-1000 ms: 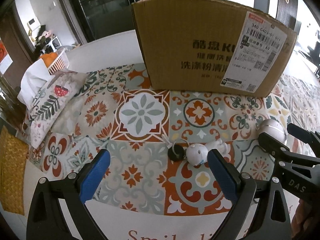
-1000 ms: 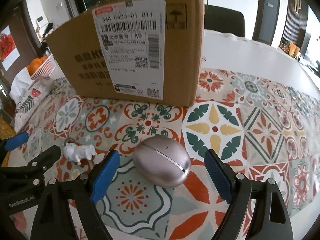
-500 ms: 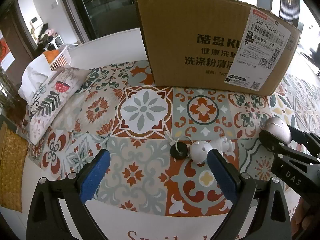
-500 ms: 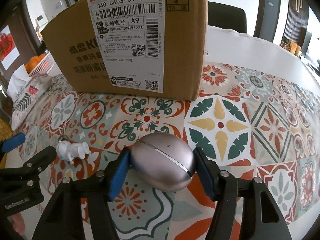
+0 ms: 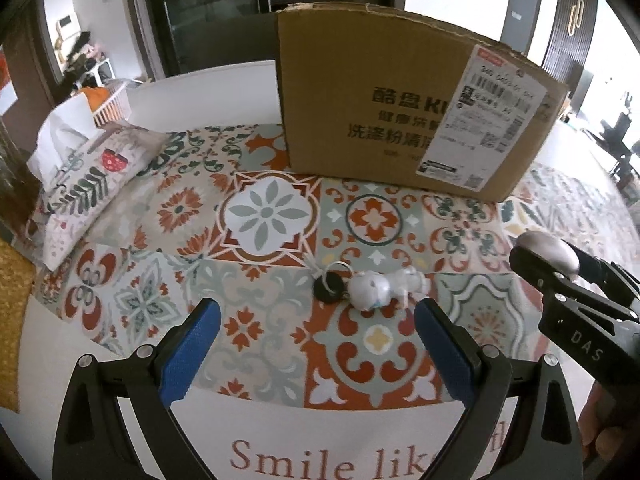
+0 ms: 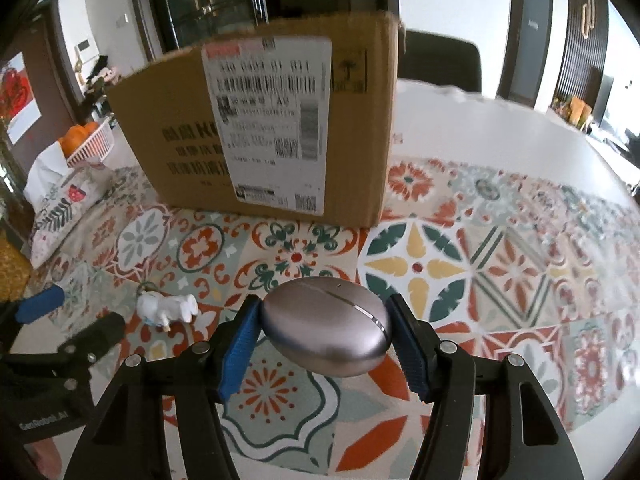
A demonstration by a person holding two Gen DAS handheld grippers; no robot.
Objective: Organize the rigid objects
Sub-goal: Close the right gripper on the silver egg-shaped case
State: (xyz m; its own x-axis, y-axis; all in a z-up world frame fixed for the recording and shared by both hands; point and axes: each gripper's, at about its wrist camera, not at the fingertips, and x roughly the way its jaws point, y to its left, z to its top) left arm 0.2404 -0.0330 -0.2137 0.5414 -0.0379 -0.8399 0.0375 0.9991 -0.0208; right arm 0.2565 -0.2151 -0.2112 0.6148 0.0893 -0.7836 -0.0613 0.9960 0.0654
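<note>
The right gripper point(image 6: 326, 330) clamps a silvery egg-shaped case point(image 6: 326, 330) between its blue pads, long axis running from 10 to 4 o'clock. The left gripper point(image 5: 316, 350) is spread wide, holding nothing; a small white figurine keychain point(image 5: 380, 288) lies on the patterned surface point(image 5: 264, 216) just ahead, at 1 o'clock, lying crosswise, head toward 9 o'clock. A cardboard box point(image 6: 280, 128) stands beyond.

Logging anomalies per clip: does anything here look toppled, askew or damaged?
The white keychain figurine lies on its side on the patterned tablecloth. The cardboard box has a ragged top edge. Nothing spilled.
</note>
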